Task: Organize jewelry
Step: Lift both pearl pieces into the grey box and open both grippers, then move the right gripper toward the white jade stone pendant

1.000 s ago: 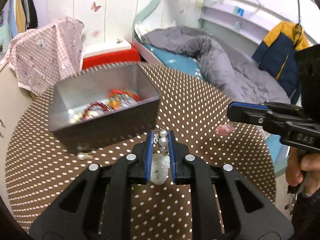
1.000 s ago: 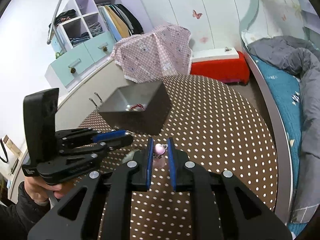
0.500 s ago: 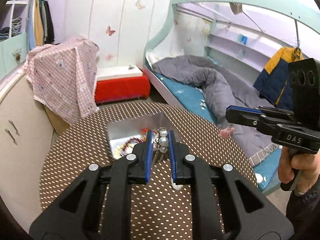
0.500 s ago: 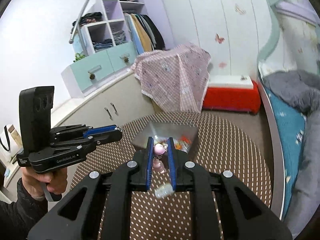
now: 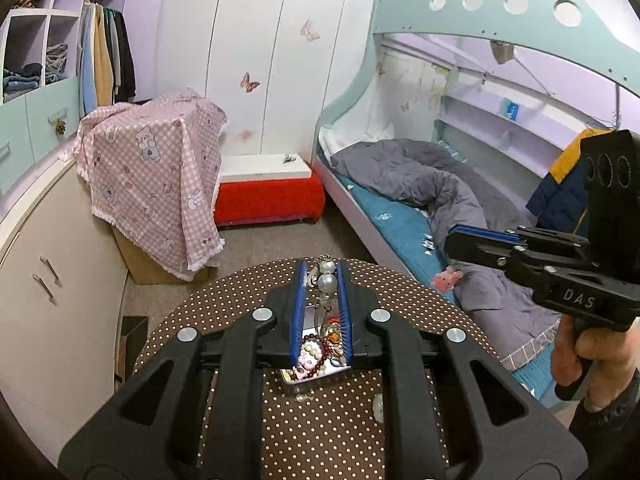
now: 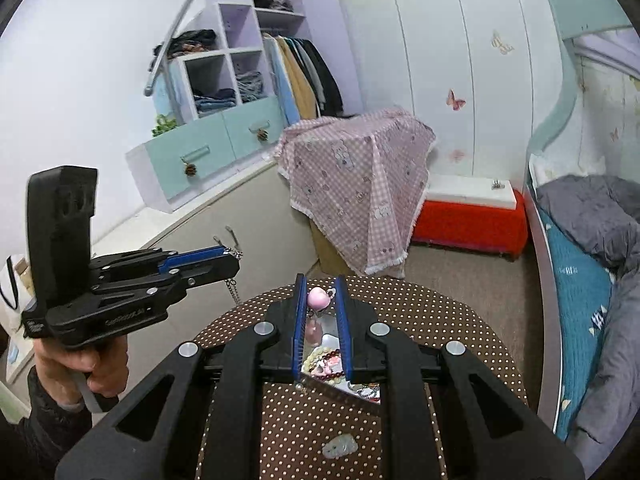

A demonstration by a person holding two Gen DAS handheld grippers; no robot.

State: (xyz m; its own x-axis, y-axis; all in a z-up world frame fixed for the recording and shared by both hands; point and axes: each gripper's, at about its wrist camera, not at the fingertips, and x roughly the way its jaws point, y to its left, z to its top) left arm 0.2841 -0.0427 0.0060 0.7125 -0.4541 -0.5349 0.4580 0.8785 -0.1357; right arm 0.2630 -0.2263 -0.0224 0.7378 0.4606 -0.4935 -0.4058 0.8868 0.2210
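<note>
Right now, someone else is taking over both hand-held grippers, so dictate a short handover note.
Left hand-held gripper: shut on a white pearl-bead chain piece, lifted above the table.
Right hand-held gripper: shut on a pink bead charm, also raised.
Open grey metal box sits on the brown polka-dot round table below, already holding red-bead and pale bracelets.
Done: several pieces boxed.
Left: drop both held pieces in the box, then collect the pale jade-like pendant lying loose on the table.

Room evenly and brightly lit, shadows soft, strong fisheye bending at the edges, dark vignette seen at 10 and 2 o'clock corners, focus sharp.
</note>
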